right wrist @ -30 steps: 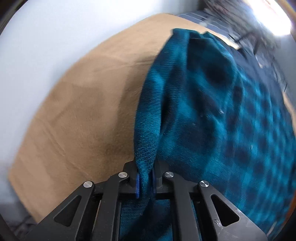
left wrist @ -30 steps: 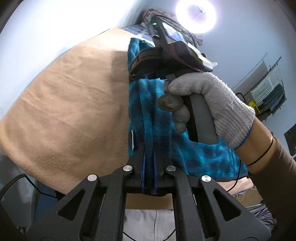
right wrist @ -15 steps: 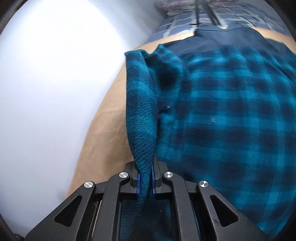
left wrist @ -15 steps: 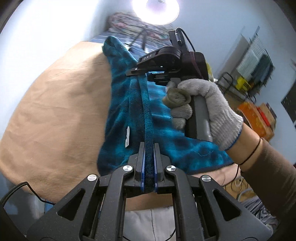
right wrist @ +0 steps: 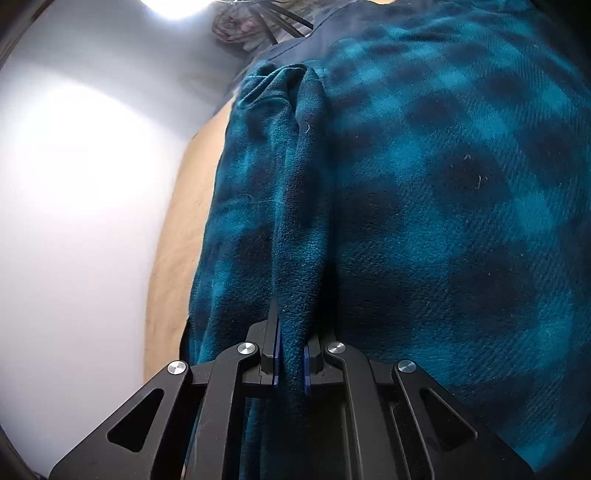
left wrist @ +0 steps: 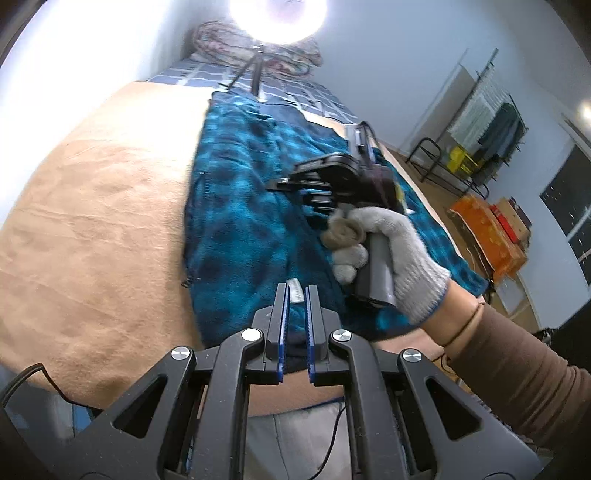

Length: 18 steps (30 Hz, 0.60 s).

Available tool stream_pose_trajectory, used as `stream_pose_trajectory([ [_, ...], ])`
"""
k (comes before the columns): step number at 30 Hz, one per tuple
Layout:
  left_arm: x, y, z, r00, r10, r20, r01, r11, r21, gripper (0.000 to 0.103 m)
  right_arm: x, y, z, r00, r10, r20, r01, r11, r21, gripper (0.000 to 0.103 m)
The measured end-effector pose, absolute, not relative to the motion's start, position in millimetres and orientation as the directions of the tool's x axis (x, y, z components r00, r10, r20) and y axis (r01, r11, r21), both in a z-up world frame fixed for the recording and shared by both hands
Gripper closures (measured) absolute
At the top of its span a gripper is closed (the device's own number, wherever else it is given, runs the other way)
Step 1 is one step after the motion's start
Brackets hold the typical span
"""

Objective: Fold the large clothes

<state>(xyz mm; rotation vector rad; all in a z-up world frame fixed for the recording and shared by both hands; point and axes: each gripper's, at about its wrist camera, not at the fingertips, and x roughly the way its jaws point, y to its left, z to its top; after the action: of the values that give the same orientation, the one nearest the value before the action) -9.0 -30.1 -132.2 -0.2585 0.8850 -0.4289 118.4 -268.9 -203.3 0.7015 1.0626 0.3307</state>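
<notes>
A teal and dark-blue plaid fleece garment [left wrist: 240, 206] lies spread on a tan blanket [left wrist: 92, 229] that covers a bed, running from the near edge of the bed up toward the far end, where a blue checked sheet [left wrist: 207, 75] shows beyond the blanket. The bare tan blanket stretches to the left of the garment as far as the wall side of the bed. The left gripper [left wrist: 295, 291] hovers at the near edge with its blue-lined fingers [left wrist: 282, 314] close together and almost parallel; a small white label [left wrist: 295, 294] on the cloth shows in the slit between them, and dark cloth fills the slit lower down, so they appear pinched on the garment's near hem. The right gripper [right wrist: 291, 332], seen in the left wrist view held by a hand in a grey knitted glove [left wrist: 391, 258] with a brown sleeve [left wrist: 517, 369] behind it, sits above the middle of the garment. In its own view its jaws are clamped on a raised ridge of the fleece, which rises from between the pads and runs away toward the far end of the bed. A bright ring lamp [left wrist: 277, 14] on a stand shines at the head of the bed.
</notes>
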Motion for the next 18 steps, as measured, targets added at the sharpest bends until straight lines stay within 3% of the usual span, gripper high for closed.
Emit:
stream_pose_trajectory([
  [8,6,-21,-144,0.567,-0.428,-0.704,0.190,0.899,-0.394,0.099,120,-257,-160,0.444,0.448,-0.776,-0.062,0.880,0.472,0.089],
  [15,18,-41,-164,0.532,-0.426,-0.732,0.200,0.903,-0.380,0.099,115,-279,-125,0.535,0.428,-0.728,-0.145,0.896,0.420,0.088],
  [18,20,-41,-171,0.494,-0.464,-0.735,0.187,0.883,-0.431,0.098,109,-278,-127,0.514,0.454,-0.728,-0.184,0.887,0.423,0.088],
])
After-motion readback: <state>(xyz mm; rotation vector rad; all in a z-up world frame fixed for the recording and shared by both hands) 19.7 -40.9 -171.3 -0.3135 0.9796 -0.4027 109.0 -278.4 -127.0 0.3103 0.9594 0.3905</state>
